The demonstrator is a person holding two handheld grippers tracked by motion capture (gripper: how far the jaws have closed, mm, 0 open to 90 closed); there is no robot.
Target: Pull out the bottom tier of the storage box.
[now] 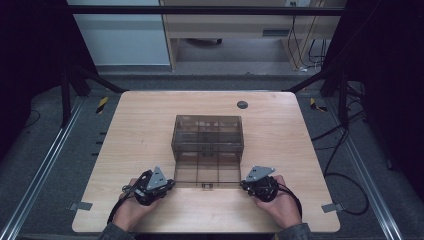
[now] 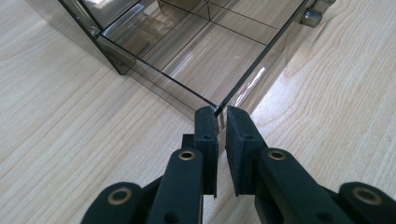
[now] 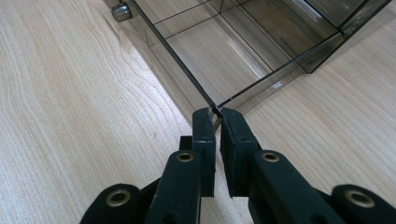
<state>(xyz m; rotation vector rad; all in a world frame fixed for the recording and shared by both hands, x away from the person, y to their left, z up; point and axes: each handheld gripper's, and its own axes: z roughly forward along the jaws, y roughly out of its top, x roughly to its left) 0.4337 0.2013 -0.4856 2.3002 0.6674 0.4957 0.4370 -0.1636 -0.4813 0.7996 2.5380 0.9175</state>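
The smoked transparent organiser box sits at the centre of the desk, its hinged lid folded forward and lying near flat toward the person. The left gripper is clenched on the lid's near left corner; the right gripper is clenched on the near right corner. The step in hand appears to be swinging the lid. Raise both corners together at an equal rate so the thin panel does not twist. Follow the hinge arc. Keep the pads seated on the edge; the hold is shallow and may slip.
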